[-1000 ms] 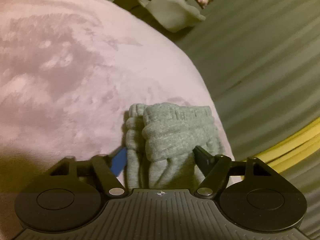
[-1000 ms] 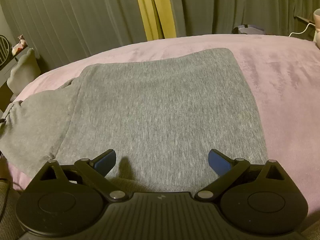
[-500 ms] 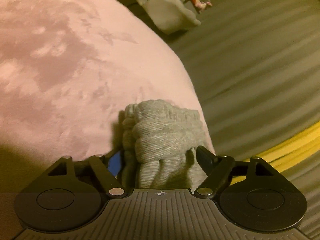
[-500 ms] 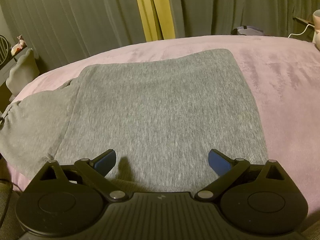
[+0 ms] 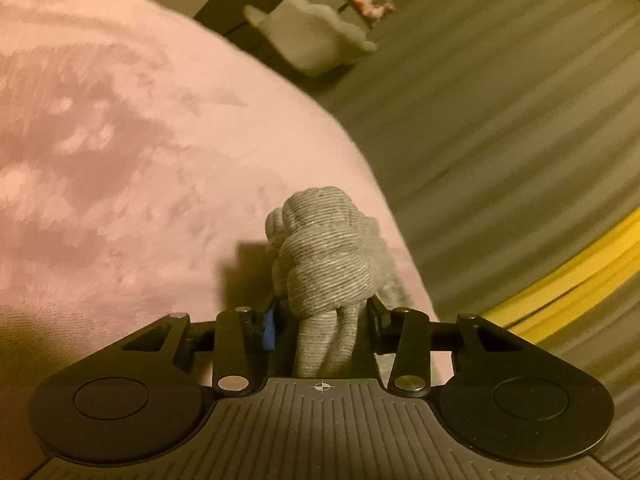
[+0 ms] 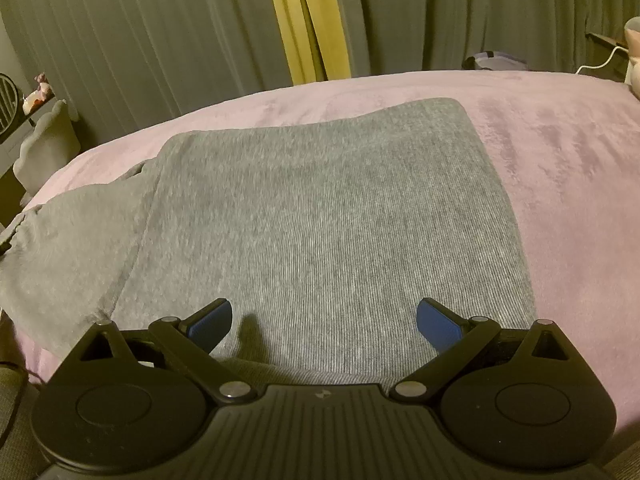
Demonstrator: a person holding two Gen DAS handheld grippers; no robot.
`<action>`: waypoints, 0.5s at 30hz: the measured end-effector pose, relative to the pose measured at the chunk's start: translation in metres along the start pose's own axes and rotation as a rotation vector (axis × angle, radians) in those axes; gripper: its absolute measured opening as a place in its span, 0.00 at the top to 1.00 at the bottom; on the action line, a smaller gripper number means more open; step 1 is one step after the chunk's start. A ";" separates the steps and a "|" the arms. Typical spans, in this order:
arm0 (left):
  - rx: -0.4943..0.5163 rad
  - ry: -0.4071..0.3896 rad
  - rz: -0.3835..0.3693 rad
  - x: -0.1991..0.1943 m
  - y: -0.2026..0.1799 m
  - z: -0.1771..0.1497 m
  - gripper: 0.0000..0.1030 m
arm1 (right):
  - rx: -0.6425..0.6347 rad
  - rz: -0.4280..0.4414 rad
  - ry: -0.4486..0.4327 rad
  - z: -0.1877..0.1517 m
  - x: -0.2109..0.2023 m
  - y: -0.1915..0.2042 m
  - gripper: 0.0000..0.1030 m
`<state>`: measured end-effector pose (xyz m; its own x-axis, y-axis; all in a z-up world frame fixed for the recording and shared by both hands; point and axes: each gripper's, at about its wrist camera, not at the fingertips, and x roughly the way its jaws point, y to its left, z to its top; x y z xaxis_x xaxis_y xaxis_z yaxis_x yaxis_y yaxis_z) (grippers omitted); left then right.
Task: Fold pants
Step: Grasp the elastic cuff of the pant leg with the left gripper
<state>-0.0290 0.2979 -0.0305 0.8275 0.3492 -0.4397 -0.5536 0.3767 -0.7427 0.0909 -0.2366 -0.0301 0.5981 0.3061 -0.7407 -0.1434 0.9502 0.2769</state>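
Meanwhile, the left gripper (image 5: 322, 326) is closing its jaws on the pants' (image 6: 320, 216) bunched waistband (image 5: 326, 256) near the pink bed's (image 5: 120, 160) edge; the right gripper (image 6: 324, 320) hovers spread wide over the flat fabric.

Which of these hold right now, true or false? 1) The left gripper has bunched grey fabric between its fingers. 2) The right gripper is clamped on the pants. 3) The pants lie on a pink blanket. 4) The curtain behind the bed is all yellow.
1) True. The left gripper has the gathered grey waistband between its fingers, and its jaws are closing on it.
2) False. The right gripper is open, its blue pads wide apart above the pants, with nothing gripped.
3) True. The pants lie flat on the pink blanket.
4) False. The curtain is mostly grey-green, with one yellow strip in the middle.
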 end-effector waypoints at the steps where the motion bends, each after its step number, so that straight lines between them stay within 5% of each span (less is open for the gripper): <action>1: 0.013 -0.005 -0.005 -0.004 -0.005 0.000 0.59 | 0.001 0.000 0.000 0.000 0.000 0.000 0.04; 7: 0.172 -0.065 -0.089 -0.039 -0.052 -0.009 0.61 | 0.060 0.034 -0.019 0.003 -0.003 -0.006 0.04; 15: 0.665 -0.090 -0.358 -0.110 -0.179 -0.084 0.62 | 0.217 0.086 -0.093 0.004 -0.018 -0.026 0.04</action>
<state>-0.0130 0.1198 0.1086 0.9722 0.1662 -0.1650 -0.2161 0.9081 -0.3586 0.0870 -0.2669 -0.0211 0.6622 0.3690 -0.6522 -0.0304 0.8829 0.4686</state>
